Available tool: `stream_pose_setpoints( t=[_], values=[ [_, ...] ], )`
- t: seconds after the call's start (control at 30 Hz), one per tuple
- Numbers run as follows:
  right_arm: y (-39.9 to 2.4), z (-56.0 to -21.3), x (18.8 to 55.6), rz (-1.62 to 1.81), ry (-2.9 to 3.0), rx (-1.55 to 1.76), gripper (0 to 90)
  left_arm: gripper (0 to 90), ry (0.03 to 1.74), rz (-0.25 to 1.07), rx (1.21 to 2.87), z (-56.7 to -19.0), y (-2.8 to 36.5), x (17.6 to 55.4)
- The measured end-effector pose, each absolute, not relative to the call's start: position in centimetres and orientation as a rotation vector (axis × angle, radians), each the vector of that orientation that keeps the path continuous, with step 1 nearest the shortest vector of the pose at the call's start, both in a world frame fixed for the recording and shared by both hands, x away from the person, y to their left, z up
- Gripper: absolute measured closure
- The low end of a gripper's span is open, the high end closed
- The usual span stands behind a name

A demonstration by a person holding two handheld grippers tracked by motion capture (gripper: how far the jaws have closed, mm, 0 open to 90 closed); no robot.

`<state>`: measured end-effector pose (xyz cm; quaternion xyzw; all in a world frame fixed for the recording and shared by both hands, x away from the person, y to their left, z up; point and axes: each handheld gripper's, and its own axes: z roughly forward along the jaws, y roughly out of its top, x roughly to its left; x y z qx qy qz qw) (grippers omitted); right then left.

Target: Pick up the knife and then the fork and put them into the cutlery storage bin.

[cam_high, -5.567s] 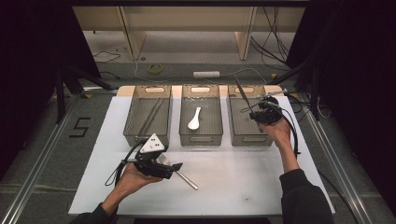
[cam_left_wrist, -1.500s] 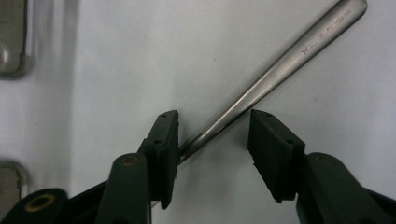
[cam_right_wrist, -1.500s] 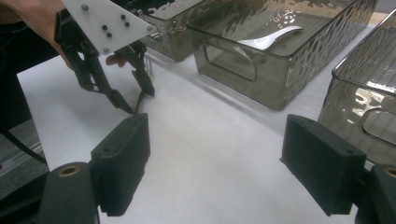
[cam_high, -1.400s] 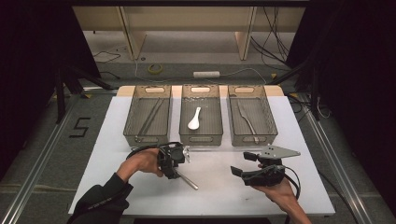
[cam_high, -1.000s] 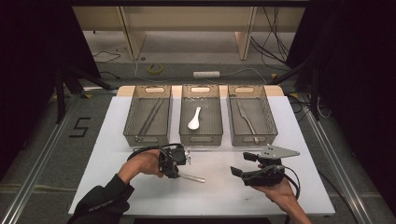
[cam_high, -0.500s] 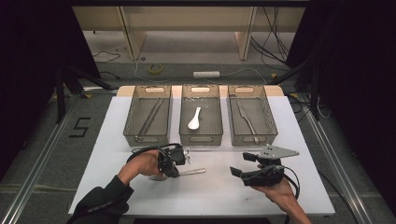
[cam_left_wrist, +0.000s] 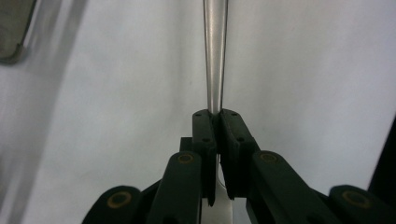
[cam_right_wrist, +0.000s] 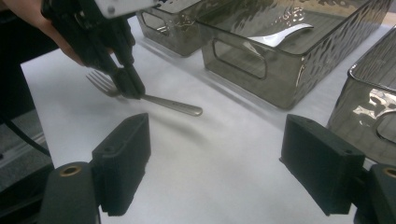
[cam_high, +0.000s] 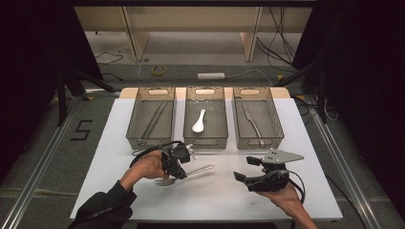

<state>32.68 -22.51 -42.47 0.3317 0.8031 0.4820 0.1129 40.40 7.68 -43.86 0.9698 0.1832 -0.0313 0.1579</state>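
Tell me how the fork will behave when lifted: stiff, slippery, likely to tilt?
The fork looks like polished metal, so probably stiff and somewhat slippery. The left gripper pinches it near the tines, so the long handle may droop or pivot.

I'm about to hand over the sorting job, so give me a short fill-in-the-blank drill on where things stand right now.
1. The left hand-held gripper is shut on a metal ____, gripping it near the tines.
2. The right hand-held gripper has its jaws ____ with nothing between them.
3. The white spoon lies in the ____ of the three bins.
4. The fork is held over the ____ table.

Missing words: fork; open; middle; white
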Motion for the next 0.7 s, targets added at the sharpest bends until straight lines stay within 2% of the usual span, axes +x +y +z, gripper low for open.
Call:
stream_pose_setpoints(
  t=[0.2, 0.7],
  values=[
    [-21.1, -42.3, 32.0, 1.371, 2.38, 0.86, 24.9, 84.8, 0.562, -0.133, 2.721, -43.0, 7.3, 40.1],
    [-16.9, -43.1, 31.1, 1.204, 2.482, 0.549, 26.2, 84.7, 0.465, -0.222, 2.768, -42.5, 4.5, 38.4]
  ],
)
